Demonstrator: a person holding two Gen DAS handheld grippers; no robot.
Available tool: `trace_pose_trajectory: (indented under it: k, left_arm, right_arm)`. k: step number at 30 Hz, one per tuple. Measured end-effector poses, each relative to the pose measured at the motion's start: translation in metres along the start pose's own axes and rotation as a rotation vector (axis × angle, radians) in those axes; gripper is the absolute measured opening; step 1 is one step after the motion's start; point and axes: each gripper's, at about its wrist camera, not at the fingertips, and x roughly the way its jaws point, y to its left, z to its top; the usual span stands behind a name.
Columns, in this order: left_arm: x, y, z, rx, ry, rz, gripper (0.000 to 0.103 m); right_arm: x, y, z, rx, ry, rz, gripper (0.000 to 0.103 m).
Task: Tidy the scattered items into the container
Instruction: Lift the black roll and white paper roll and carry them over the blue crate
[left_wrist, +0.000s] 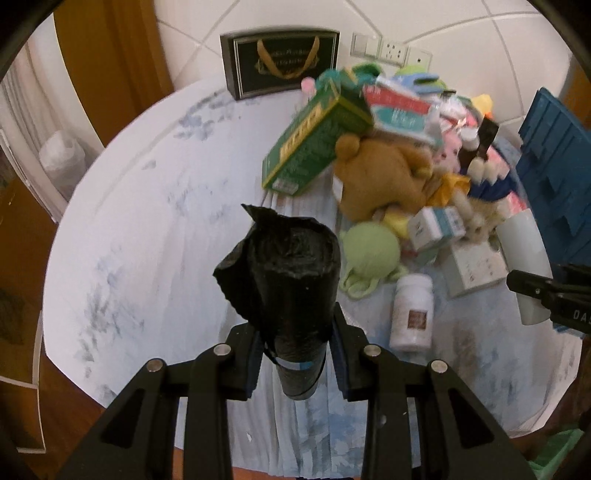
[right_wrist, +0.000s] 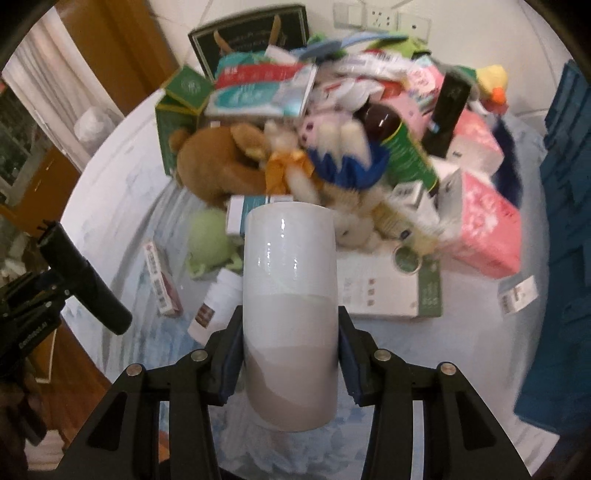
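Your left tool (left_wrist: 295, 354) is clamped on a black roll (left_wrist: 291, 295) of what looks like bin bags. The pads bear on its lower part and a loose flap sticks out at the top. The roll is clear of the table (left_wrist: 147, 221), over the near half.

Your right tool (right_wrist: 290, 365) is closed on a white cup (right_wrist: 290, 295), pads on opposite sides of its lower wall. The cup is also off the table, in front of the pile (right_wrist: 332, 147).

Handling, judged:
- Roll: light, soft, compressible. The film is slick, so layers may slide and the flap may snag. Grip the wound body, never the flap.
- Cup: glossy and stiff, looks ceramic, so likely heavy for its size and breakable. The smooth wall could slip between the pads. Keep your grip across the middle and avoid tilting it quickly.

The rest lies heaped toward the far right of the table: a brown plush (left_wrist: 384, 173), a green box (left_wrist: 314, 147), a pill bottle (left_wrist: 412, 314) nearer you, and a green plush (left_wrist: 369, 254) beside it.

The blue crate (left_wrist: 554, 177) at the right edge is probably the container. Both loads appear ready to carry there. Set the cup down; do not drop it. The roll can take a short drop.
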Motion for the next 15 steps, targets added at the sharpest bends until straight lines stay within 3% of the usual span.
trace_pose_trajectory:
  k: [15]
  left_arm:
    - [-0.083, -0.037, 0.056, 0.046, -0.183, 0.023, 0.031]
  right_arm:
    - [-0.088, -0.016, 0.023, -0.011, -0.155, 0.020, 0.044]
